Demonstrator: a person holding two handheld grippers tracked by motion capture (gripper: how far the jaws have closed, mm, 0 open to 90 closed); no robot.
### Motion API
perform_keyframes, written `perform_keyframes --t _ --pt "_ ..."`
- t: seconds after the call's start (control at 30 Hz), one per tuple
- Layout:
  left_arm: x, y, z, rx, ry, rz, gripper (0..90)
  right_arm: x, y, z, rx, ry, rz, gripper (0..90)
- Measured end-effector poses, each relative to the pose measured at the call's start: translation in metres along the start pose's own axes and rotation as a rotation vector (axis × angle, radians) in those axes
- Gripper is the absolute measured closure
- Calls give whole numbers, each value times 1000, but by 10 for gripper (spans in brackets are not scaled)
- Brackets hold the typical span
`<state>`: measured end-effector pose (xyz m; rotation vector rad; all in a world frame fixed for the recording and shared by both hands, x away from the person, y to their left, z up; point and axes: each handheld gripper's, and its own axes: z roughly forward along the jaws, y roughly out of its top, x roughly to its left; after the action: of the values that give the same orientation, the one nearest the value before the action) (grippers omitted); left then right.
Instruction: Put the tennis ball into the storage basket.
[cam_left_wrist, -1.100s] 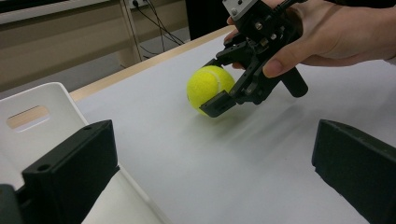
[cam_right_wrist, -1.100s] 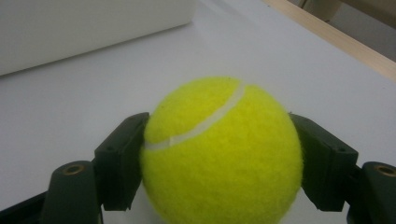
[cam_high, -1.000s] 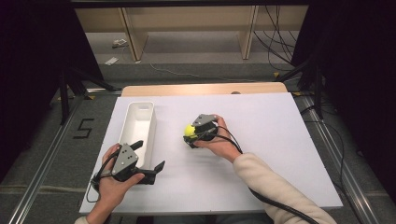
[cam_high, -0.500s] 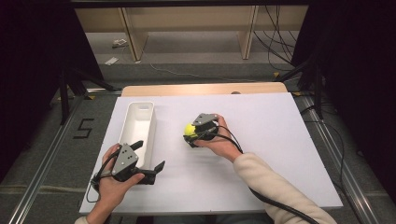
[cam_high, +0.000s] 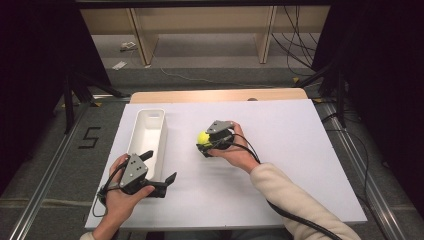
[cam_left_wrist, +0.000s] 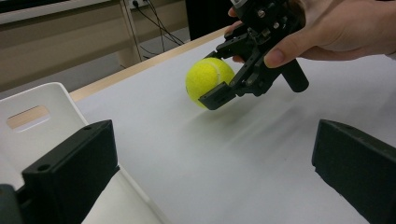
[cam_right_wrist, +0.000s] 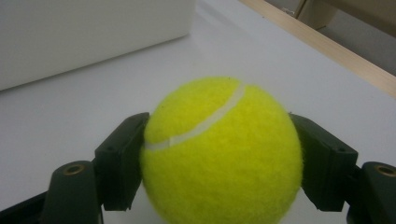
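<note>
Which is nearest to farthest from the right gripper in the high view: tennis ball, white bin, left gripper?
1. tennis ball: clamped between the jaws of the right gripper, mid-table.
2. white bin: left of the ball, across a strip of bare table.
3. left gripper: front left, jaws open, by the bin's near end.

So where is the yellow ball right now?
The tennis ball sits mid-table in the high view, gripped by the right gripper, just right of the white bin.
</note>
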<state>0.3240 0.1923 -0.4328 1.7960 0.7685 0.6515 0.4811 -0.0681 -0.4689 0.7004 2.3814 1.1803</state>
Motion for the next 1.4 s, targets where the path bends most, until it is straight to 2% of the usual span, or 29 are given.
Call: perform_keyframes --t 1.4 --pt "0 0 0 0 0 0 0 -1 8 -8 -30 -11 1 269"
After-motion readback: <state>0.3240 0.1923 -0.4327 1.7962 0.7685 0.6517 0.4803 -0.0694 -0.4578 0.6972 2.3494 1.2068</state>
